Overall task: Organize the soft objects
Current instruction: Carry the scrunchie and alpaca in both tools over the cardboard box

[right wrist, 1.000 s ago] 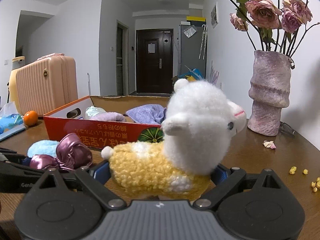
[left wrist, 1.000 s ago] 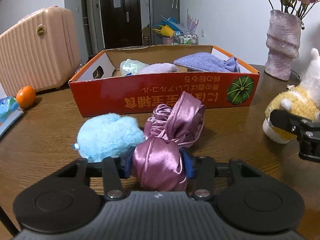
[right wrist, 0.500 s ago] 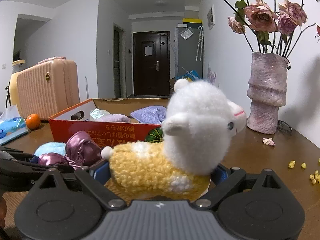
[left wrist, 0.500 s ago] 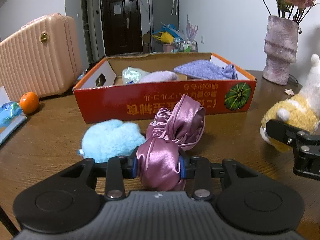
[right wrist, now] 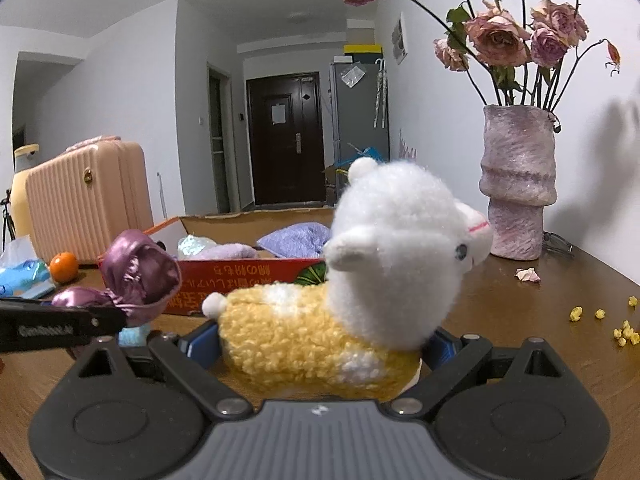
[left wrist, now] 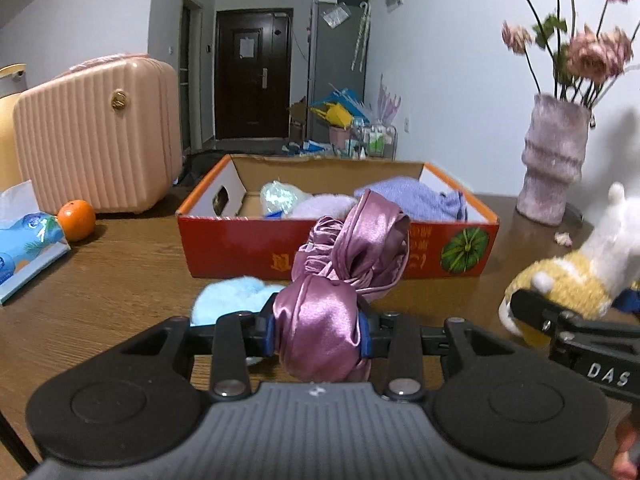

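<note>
Left wrist view: the left gripper (left wrist: 318, 330) is pinched on the satin scrunchie (left wrist: 340, 280), lifted at 6 o'clock. It should be carried over the cardboard box (left wrist: 400, 256) wall at 12 o'clock before release. The right gripper (right wrist: 320, 346) is clamped on the alpaca plush (right wrist: 360, 280).

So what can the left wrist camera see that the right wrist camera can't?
Only the left wrist view shows the purple satin bundle squeezed between the left gripper fingers. Only the right wrist view shows the alpaca plush's face and the yellow crumbs on the table. Both show the red box, the orange, the pink suitcase and the vase.
</note>
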{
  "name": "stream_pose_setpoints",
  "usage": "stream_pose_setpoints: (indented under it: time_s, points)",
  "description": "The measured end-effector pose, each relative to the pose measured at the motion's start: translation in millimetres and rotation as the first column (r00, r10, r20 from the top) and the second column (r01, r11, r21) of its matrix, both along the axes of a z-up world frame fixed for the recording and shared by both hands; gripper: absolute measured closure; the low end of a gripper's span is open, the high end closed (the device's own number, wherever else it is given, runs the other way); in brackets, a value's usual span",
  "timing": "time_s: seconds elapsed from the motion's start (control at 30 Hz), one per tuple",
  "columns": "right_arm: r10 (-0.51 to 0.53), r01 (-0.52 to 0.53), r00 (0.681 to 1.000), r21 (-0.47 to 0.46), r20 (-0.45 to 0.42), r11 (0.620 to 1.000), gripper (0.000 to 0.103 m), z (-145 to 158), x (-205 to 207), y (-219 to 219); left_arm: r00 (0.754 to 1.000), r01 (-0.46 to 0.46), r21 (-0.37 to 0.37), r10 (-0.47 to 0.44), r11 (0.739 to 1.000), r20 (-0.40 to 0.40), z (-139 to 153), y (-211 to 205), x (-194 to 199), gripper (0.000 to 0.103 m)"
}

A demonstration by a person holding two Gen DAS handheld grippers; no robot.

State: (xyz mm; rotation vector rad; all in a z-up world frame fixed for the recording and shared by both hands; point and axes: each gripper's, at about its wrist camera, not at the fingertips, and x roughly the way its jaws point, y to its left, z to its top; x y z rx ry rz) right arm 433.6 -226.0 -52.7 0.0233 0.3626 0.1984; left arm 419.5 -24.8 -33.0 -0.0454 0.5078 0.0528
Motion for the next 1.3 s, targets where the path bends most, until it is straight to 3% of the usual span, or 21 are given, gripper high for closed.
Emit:
stream_pose_setpoints:
  time_s: [0.6, 1.3]
  points:
    - [-0.007, 0.004, 0.996, 0.034, 0.094, 0.999, 0.006, 10, -13, 32, 0.994, -0.025, -0.060, 0.031, 0.998, 0.107, 33, 19, -17, 0.066]
    - [-0.024, 0.016, 0.989, 0.055, 0.148, 0.998, 0.006, 15, 22, 57, 0.985, -0.084, -0.121, 0.100, 0.989, 0.138, 45, 44, 14, 0.066]
